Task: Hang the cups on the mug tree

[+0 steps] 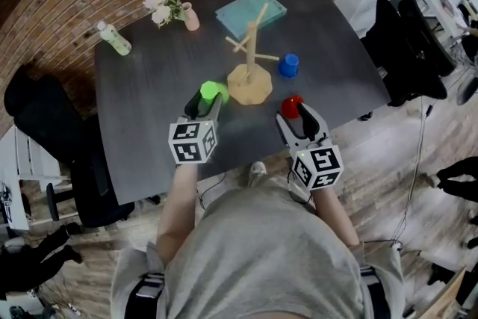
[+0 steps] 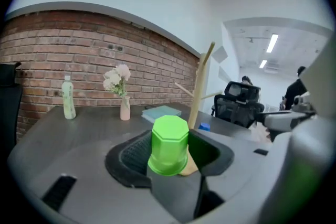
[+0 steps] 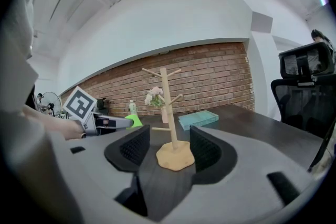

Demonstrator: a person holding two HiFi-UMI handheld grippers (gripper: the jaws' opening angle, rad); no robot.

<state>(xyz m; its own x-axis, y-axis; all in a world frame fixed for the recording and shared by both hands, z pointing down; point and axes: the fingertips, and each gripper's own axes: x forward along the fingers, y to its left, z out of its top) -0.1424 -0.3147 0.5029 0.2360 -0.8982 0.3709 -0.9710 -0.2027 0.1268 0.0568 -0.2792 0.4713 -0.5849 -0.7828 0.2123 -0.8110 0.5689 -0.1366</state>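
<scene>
My left gripper (image 1: 211,96) (image 2: 168,148) is shut on a bright green cup (image 1: 213,91) (image 2: 169,143), held upside down above the table, just left of the wooden mug tree (image 1: 252,54) (image 2: 201,86). No cup hangs on the tree's pegs. My right gripper (image 1: 299,113) (image 3: 170,152) stands open and holds nothing, its jaws framing the tree's base (image 3: 175,157) farther off. A red cup (image 1: 291,105) shows at its tip in the head view and is hidden in the right gripper view. A blue cup (image 1: 289,65) (image 2: 203,126) stands upside down to the right of the tree.
At the back of the dark table (image 1: 149,123) are a pink vase of flowers (image 1: 170,4) (image 2: 123,105), a pale green bottle (image 1: 114,38) (image 2: 68,98) and a teal book (image 1: 251,11) (image 2: 161,112). Black office chairs (image 1: 407,48) stand to the right, and a brick wall runs behind.
</scene>
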